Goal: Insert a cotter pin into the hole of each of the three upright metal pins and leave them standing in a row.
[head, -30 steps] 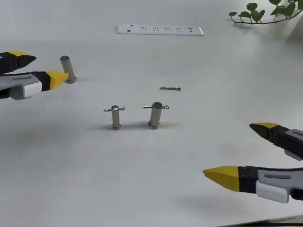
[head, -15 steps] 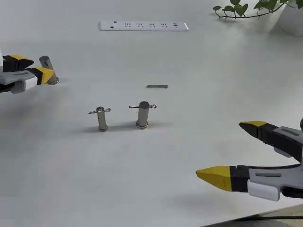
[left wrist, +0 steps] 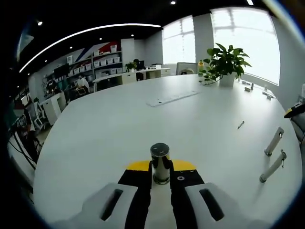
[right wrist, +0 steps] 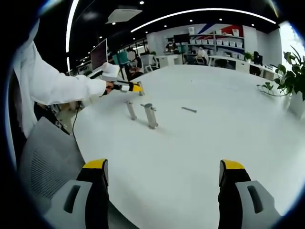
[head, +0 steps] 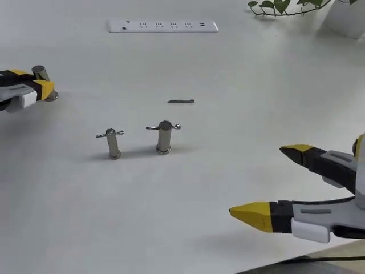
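Meanwhile, the left gripper (left wrist: 160, 167) is clenching its jaws on a bare metal pin (left wrist: 160, 153), which is standing upright near the far left of the white surface (head: 239, 125). Well apart from it, two pinned metal pins (head: 113, 143) (head: 164, 137) are standing side by side mid-surface, each carrying a cotter pin through its head. A loose cotter pin (head: 181, 101) is lying flat just behind them. The right gripper (head: 256, 180) is hovering with its jaws spread wide and holding nothing, close to the surface's near edge, with broad bare room lying between it and the pins. A power strip (head: 162, 25) is lying toward the far side, its markings too small to read, and a potted plant (head: 279, 7) is sitting at the far right.
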`<state>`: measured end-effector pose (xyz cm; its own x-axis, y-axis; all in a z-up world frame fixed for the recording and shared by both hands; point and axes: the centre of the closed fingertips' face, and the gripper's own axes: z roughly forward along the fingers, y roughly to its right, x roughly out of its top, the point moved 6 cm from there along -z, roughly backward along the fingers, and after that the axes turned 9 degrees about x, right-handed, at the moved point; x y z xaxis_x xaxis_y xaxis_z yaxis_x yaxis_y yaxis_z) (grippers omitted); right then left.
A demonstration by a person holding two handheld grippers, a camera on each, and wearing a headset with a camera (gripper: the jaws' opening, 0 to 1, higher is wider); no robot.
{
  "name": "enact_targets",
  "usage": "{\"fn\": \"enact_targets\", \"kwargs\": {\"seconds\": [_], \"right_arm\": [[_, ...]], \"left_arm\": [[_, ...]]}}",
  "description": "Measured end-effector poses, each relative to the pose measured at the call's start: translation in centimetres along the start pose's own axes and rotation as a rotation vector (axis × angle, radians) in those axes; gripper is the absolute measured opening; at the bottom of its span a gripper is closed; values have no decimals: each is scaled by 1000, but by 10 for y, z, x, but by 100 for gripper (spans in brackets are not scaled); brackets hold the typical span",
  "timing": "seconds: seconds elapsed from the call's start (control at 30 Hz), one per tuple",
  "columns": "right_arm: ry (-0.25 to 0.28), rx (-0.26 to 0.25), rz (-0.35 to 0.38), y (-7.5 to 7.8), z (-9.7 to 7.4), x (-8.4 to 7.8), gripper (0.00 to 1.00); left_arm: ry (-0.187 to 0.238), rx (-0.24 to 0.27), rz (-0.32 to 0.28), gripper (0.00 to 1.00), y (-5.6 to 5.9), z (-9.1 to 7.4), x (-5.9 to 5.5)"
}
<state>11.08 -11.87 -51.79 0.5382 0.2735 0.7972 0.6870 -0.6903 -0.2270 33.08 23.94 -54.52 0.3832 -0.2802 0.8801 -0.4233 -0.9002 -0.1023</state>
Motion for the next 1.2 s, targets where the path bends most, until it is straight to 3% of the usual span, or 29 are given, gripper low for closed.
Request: {"fn": "enact_targets", "kwargs": {"seconds": [0.07, 0.13, 0.2, 0.5, 0.6, 0.67, 0.73, 0.83, 0.9, 1.0, 1.2], "right_arm": [[3, 2, 0, 0, -1, 1, 95], [7, 1, 1, -1, -1, 1, 95], [5, 2, -1, -1, -1, 0, 94], [-3, 13, -12, -2, 2, 2, 94], [1, 13, -15, -2, 2, 3, 94], [5, 17, -16, -2, 2, 4, 93], [3, 16, -22, -2, 3, 5, 93], [7, 16, -19, -2, 4, 6, 94], [22, 15, -15, -2, 3, 9, 94], [30, 18, -20, -3, 2, 10, 94], [19, 28, -35, -4, 2, 9, 93]], "left_arm": [[-2, 4, -10, 10, -2, 1, 0], [-6, -5, -68, 10, -2, 0, -1], [-8, 4, -32, 10, -3, -1, -1], [-33, 56, -44, 9, -6, -9, -2], [-25, 91, -68, 9, -9, -15, 1], [-9, 86, -80, 9, -10, -22, 7], [18, 75, -41, 9, -7, -31, 14], [37, 64, -35, 9, -10, -37, 19], [46, 43, -23, 9, -7, -49, 22], [53, 18, 19, 9, 0, -69, 25], [90, -24, 26, 9, 20, -106, 29]]}}
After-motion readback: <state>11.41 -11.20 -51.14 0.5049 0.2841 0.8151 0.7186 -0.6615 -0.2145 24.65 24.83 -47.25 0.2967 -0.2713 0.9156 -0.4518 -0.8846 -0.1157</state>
